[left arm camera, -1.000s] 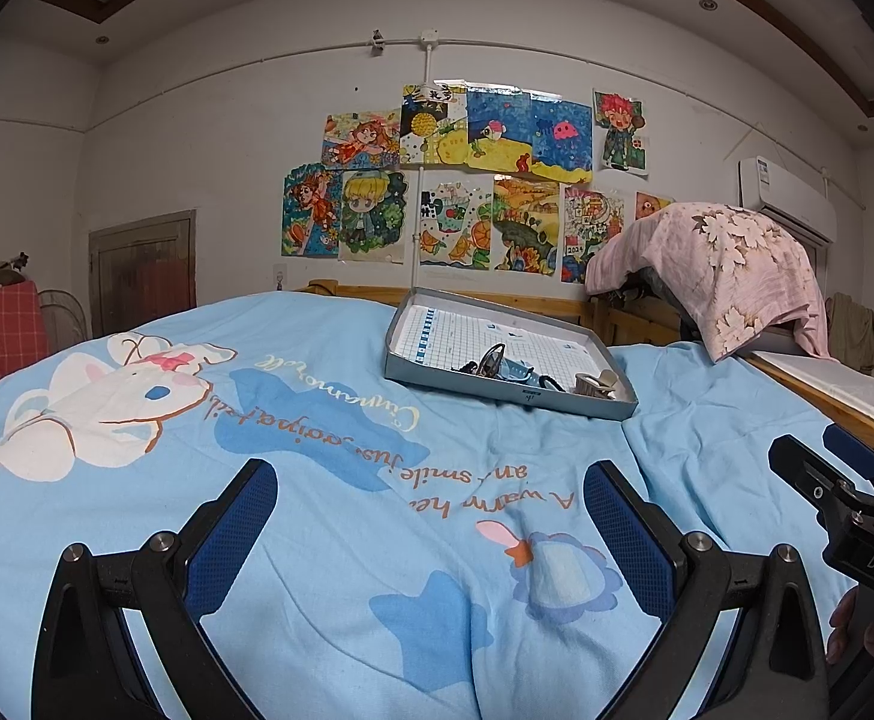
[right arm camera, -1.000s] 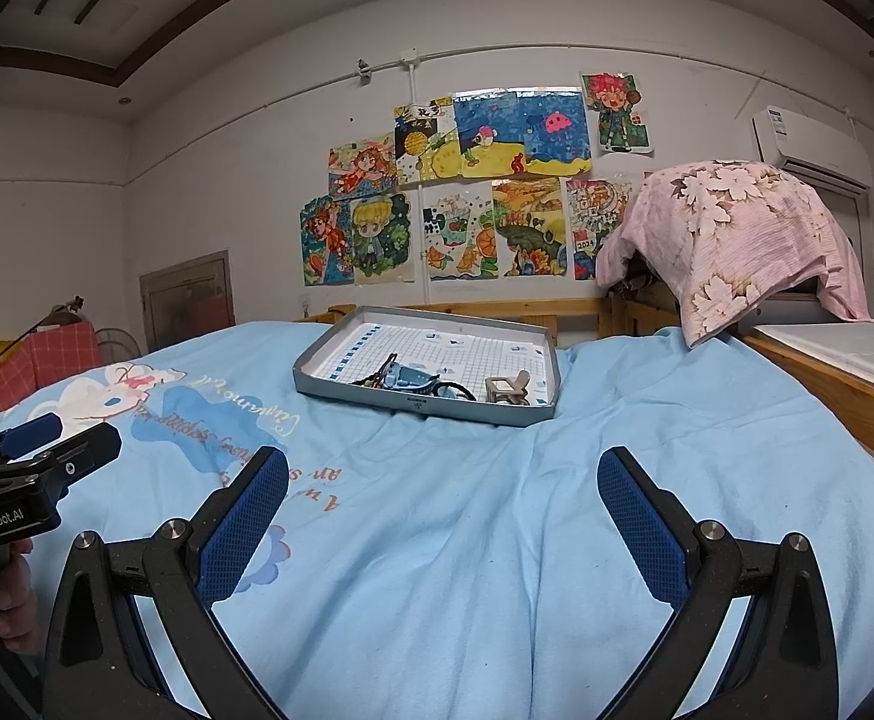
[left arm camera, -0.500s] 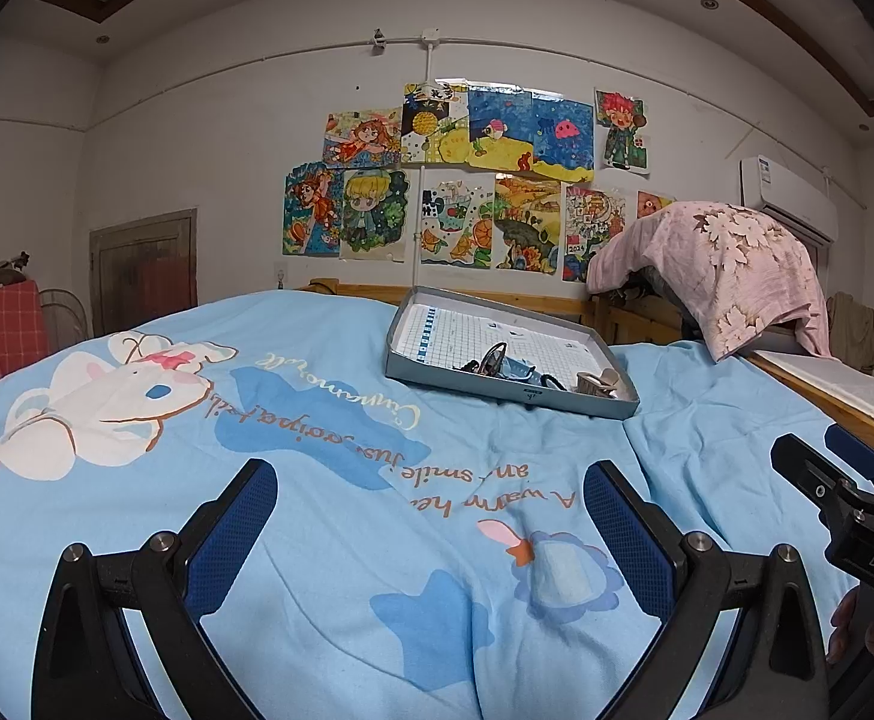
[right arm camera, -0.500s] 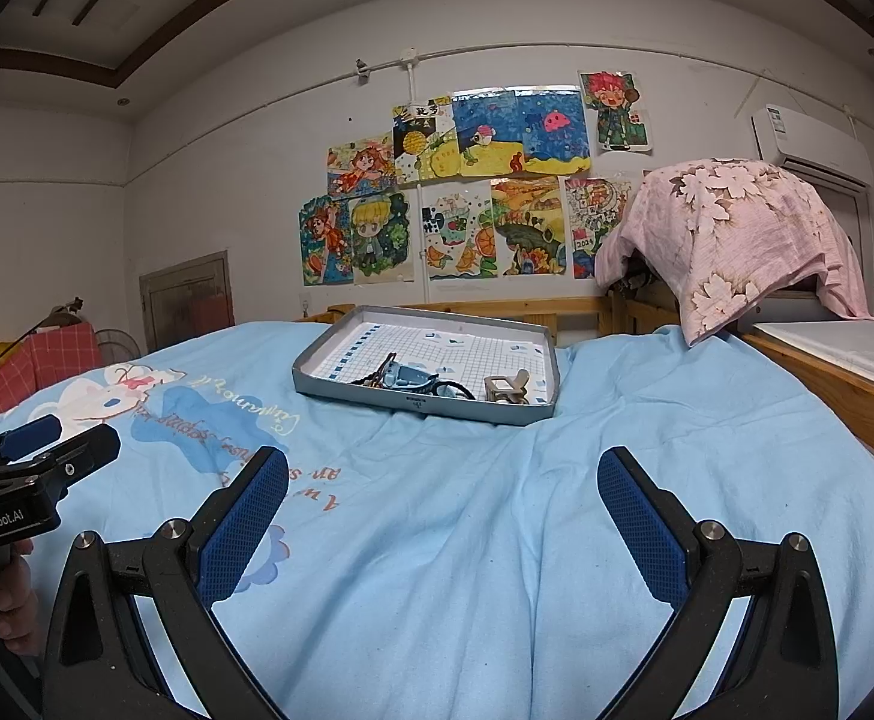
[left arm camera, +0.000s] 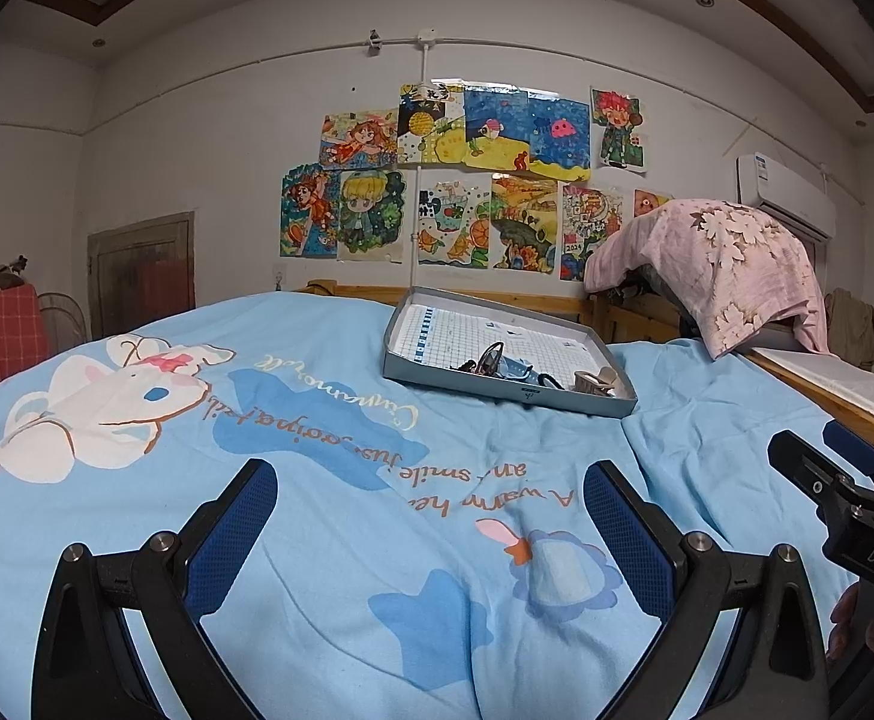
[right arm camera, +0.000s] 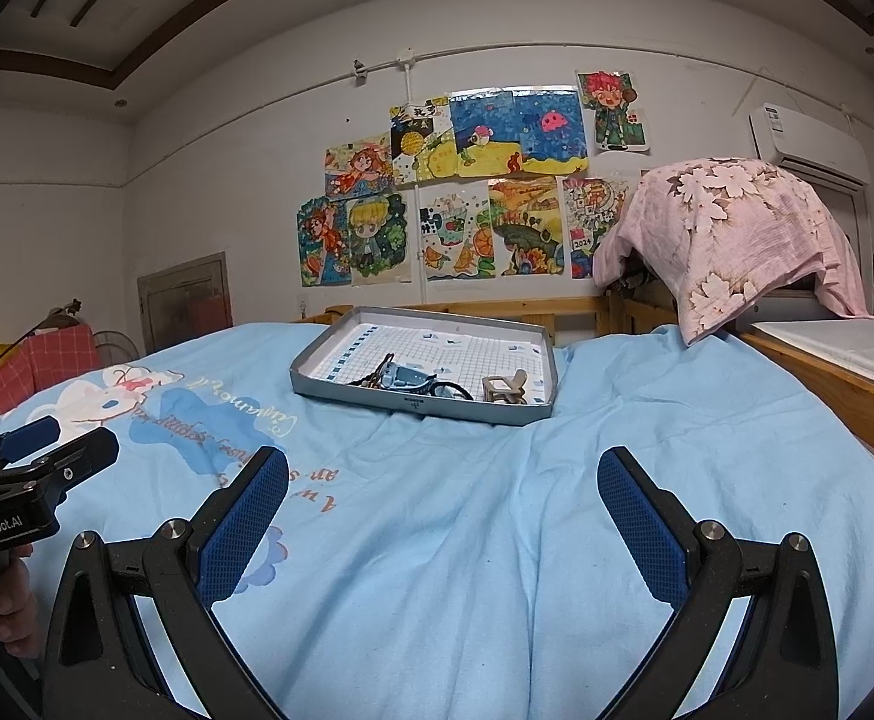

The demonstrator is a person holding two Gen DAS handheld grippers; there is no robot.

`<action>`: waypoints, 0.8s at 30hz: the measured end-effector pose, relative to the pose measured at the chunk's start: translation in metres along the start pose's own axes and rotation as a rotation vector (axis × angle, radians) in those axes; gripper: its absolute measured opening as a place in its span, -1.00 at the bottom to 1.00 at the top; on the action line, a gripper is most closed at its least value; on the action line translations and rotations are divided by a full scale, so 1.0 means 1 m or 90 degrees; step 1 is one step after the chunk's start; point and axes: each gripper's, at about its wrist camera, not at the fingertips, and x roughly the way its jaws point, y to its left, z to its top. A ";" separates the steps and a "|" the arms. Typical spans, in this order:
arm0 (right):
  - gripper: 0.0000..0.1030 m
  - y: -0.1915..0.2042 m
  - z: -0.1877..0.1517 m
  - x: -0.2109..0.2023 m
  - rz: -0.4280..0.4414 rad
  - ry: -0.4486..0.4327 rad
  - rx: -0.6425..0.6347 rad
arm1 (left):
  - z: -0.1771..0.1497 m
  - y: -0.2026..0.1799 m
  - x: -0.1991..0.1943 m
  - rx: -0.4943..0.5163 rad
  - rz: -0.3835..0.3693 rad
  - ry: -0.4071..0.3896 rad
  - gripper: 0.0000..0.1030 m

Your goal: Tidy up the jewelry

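Left gripper [left arm camera: 431, 516] and right gripper [right arm camera: 442, 510] both hover with jaws spread wide and empty above the blue bedspread [right arm camera: 496, 540]. Well ahead lies a shallow grey tray [right arm camera: 419, 408], long axis running left to right. It holds dark tangled jewelry [right arm camera: 404, 381] left of a beige clip [right arm camera: 504, 390]. The tray sits straighter before the right gripper, which looks nearer; which way the pieces point is too small to tell.
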 end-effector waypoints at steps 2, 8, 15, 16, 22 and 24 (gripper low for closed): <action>0.97 0.000 0.000 -0.001 0.001 0.001 -0.003 | 0.000 -0.001 0.000 0.001 0.001 0.000 1.00; 0.97 0.000 0.001 0.000 0.002 0.002 -0.003 | -0.001 0.000 0.000 0.004 -0.001 0.000 1.00; 0.97 0.000 0.001 0.000 0.002 0.003 -0.005 | -0.003 0.004 0.001 0.006 -0.002 0.008 1.00; 0.97 0.000 0.001 0.001 0.001 0.004 -0.005 | -0.004 0.004 0.002 0.007 -0.001 0.009 1.00; 0.97 -0.001 0.001 0.002 0.001 0.005 -0.006 | -0.005 0.003 0.004 0.010 -0.004 0.017 1.00; 0.97 -0.001 0.000 0.001 0.001 0.006 -0.004 | -0.006 0.003 0.005 0.010 -0.004 0.018 1.00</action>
